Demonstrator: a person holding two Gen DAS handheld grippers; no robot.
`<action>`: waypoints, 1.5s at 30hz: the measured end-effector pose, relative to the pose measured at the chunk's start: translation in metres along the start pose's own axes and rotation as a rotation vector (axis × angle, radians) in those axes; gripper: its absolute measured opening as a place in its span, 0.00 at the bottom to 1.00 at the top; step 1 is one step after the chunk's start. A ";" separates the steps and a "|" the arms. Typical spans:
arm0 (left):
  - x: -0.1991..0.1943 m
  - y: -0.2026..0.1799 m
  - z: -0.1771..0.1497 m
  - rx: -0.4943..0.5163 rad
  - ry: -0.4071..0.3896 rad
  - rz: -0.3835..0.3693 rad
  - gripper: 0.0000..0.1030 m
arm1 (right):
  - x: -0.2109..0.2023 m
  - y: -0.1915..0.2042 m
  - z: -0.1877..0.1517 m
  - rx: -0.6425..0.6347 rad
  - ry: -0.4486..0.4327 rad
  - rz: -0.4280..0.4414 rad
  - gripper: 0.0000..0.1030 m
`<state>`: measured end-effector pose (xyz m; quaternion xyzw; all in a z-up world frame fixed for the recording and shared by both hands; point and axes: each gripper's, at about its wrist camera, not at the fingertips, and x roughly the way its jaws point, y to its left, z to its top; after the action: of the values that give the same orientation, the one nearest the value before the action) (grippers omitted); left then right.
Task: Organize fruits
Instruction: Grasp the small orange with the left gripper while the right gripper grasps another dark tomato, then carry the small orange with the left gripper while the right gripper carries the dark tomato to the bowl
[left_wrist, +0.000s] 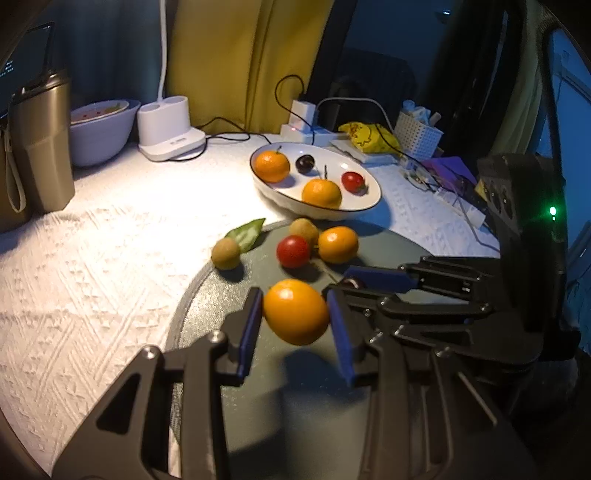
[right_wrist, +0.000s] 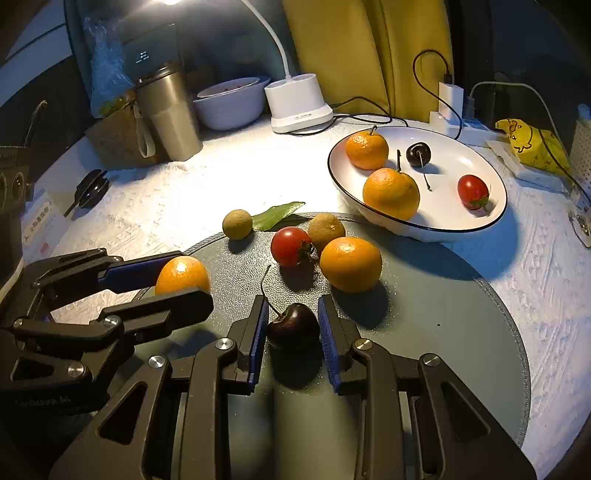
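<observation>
On the left, the left gripper (left_wrist: 295, 325) pinches a small orange (left_wrist: 295, 311) between its blue pads, one pad on each side of the fruit, and holds it clear of the grey round mat (left_wrist: 369, 406), over the mat's near-left part. This gripper points forward and downward. The white plate (right_wrist: 424, 230), already carrying two oranges, a cherry and a tomato, lies far and to the right of it.

Moving right, the right gripper (right_wrist: 291, 326) is closed on a dark cherry (right_wrist: 293, 326) low at the near middle of the mat, its stem (right_wrist: 266, 291) slanting up and left past the left pad. This gripper also tilts downward. It looks the nearer of the two to the plate, with another orange (right_wrist: 350, 264) and a tomato (right_wrist: 291, 246) lying between.
</observation>
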<state>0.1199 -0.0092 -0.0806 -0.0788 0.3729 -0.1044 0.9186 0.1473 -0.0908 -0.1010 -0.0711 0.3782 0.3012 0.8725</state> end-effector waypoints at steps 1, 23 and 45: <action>-0.001 -0.001 0.001 0.002 -0.002 0.000 0.36 | -0.001 0.000 0.000 0.002 -0.002 0.002 0.29; 0.006 -0.023 0.038 0.066 -0.026 0.013 0.36 | -0.038 -0.039 0.020 0.036 -0.098 -0.015 0.29; 0.049 -0.017 0.084 0.093 -0.013 0.026 0.36 | -0.033 -0.095 0.059 0.076 -0.141 -0.045 0.29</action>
<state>0.2114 -0.0326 -0.0498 -0.0316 0.3627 -0.1092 0.9249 0.2210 -0.1621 -0.0465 -0.0253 0.3252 0.2711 0.9056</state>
